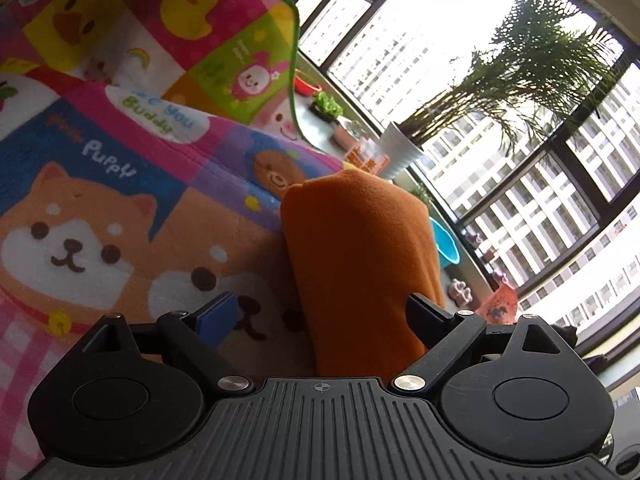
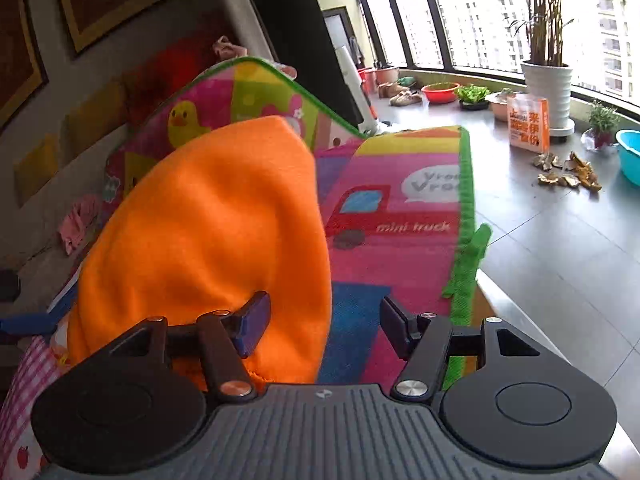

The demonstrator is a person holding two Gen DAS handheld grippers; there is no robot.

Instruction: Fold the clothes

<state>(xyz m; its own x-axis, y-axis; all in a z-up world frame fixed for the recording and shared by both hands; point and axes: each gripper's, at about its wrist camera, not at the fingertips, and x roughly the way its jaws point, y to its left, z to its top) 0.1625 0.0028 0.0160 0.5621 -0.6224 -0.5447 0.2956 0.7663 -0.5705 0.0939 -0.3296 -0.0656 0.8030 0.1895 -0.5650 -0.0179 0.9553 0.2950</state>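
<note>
While both grippers stand open and hold nothing, the orange cloth (image 1: 360,264) lies folded on the cartoon mat (image 1: 120,216), ahead of the left gripper (image 1: 320,316) and overlapping its right finger. Seen from the right wrist, the cloth (image 2: 208,232) covers the space by the right gripper's (image 2: 324,328) left finger, jaws about half apart, one hem edge (image 2: 256,376) nearest the camera. Judged next step: a further fold or a squaring of the bundle. To do it well, each gripper should pinch every layer at a near corner, lift evenly, and lay edge upon edge without dragging the mat. Legible on the mat: "Puppy" (image 1: 110,160), "you Buddy" (image 1: 160,116), "mini truck" (image 2: 412,227). An orange box (image 2: 528,128) on the floor bears Chinese characters, too small to read
</note>
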